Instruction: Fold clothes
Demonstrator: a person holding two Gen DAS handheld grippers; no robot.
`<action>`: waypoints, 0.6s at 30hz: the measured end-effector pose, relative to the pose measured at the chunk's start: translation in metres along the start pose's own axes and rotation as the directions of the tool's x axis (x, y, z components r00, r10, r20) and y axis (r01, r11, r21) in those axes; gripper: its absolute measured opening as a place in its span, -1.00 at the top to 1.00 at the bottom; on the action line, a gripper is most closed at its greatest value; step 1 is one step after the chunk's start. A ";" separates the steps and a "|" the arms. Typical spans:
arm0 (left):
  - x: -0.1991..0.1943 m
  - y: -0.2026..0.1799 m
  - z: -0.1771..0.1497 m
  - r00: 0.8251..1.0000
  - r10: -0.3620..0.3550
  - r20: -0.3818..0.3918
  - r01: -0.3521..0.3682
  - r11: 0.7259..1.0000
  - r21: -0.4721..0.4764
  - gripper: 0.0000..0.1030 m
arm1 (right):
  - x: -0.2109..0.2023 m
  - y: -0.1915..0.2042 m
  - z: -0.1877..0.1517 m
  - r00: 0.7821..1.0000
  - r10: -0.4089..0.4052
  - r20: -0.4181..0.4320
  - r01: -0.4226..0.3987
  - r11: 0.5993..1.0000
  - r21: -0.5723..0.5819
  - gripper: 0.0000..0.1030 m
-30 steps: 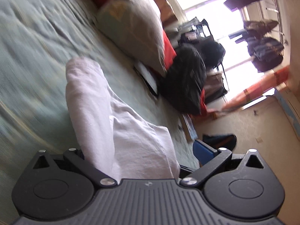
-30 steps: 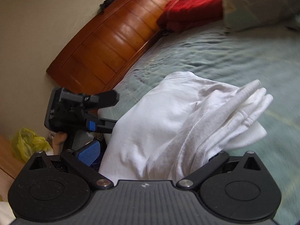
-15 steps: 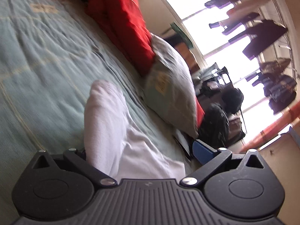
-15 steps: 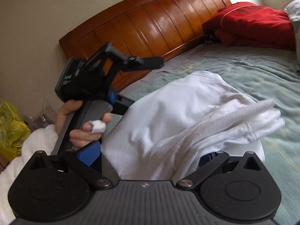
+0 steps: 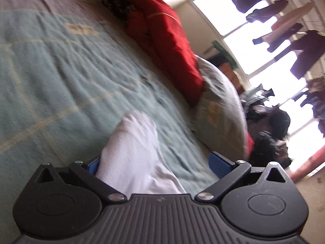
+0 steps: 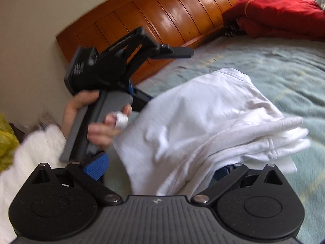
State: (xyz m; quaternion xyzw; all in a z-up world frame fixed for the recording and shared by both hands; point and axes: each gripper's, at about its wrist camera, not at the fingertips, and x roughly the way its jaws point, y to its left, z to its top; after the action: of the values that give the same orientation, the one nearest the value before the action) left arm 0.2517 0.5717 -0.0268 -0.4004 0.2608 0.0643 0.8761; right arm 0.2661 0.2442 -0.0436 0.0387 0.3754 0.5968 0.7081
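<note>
A folded white garment (image 6: 203, 118) hangs over the green bedspread (image 6: 274, 67), held up between both grippers. My right gripper (image 6: 160, 168) is open, its blue pads wide apart, and the cloth's near edge drapes between them, covering the right pad. My left gripper (image 5: 156, 165) is open too; a white fold (image 5: 132, 152) lies between its pads, against the left one. In the right wrist view a person's hand (image 6: 81, 109) holds that gripper at the garment's left edge, its upper finger well above the cloth.
A wooden headboard (image 6: 172, 14) and a red blanket (image 5: 168, 40) lie at the bed's far end, with a grey pillow (image 5: 221, 105) beside them. Dark bags (image 5: 270, 138) and hanging clothes (image 5: 274, 30) stand by the bright window. A yellow bag (image 6: 6, 142) sits at the left.
Both grippers have swung with the garment toward the headboard end of the bed. The left gripper has risen in the right wrist view. Jaw spacing looks unchanged.
</note>
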 end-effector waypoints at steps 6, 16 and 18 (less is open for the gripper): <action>-0.038 -0.006 0.000 0.995 0.010 0.101 -0.014 0.999 0.041 -0.97 | -0.022 -0.025 -0.019 0.999 -0.030 -0.032 0.032 0.998 0.058 -1.00; -0.021 0.001 -0.052 0.988 -0.087 -0.131 0.098 0.992 0.076 -0.97 | -0.032 -0.124 0.000 0.966 0.045 0.256 -0.194 0.782 0.593 -1.00; -0.021 0.007 -0.061 0.987 -0.071 -0.147 0.084 0.993 0.084 -0.97 | -0.043 -0.129 0.011 0.949 0.021 0.314 -0.208 0.790 0.576 -1.00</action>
State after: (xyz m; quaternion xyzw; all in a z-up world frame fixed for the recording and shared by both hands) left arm 0.2070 0.5337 -0.0540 -0.3741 0.3102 -0.0106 0.8739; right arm 0.3771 0.1737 -0.0798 0.3721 0.4344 0.4762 0.6679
